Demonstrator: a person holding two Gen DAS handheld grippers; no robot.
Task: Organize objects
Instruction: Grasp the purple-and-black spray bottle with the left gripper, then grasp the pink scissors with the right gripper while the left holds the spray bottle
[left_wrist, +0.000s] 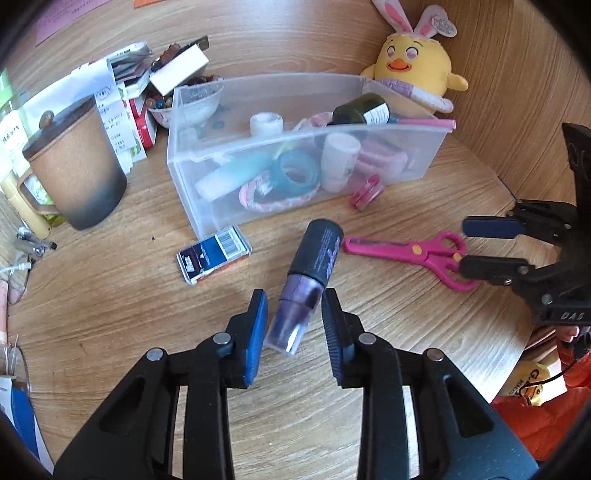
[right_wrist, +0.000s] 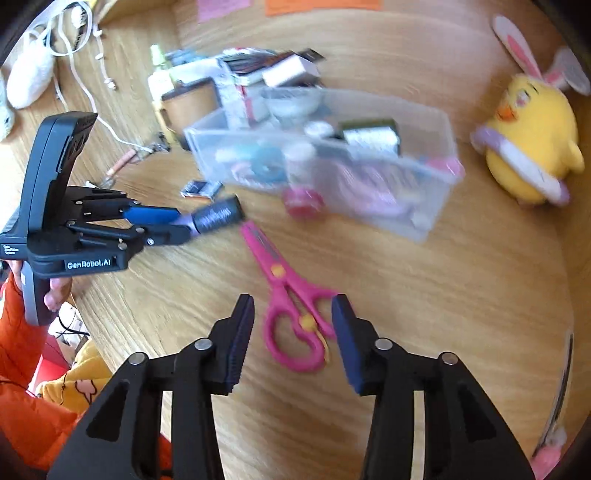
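Note:
A purple bottle with a black cap (left_wrist: 303, 280) lies between the fingers of my left gripper (left_wrist: 294, 306), whose jaws stand apart with a gap on each side of the bottle. In the right wrist view the bottle (right_wrist: 212, 218) sticks out past the left gripper (right_wrist: 173, 225). Pink scissors (right_wrist: 288, 299) lie on the wooden table, handles between the fingers of my open right gripper (right_wrist: 293, 310). The scissors (left_wrist: 406, 254) and right gripper (left_wrist: 463, 245) also show in the left wrist view. A clear plastic bin (left_wrist: 295, 155) holds tape, tubes and small bottles.
A brown mug (left_wrist: 74, 166), stacked boxes and papers (left_wrist: 129, 92) stand left of the bin. A small blue box (left_wrist: 214, 254) and a pink round case (left_wrist: 366, 192) lie in front of it. A yellow chick plush (left_wrist: 413, 62) sits at the back right by the wooden wall.

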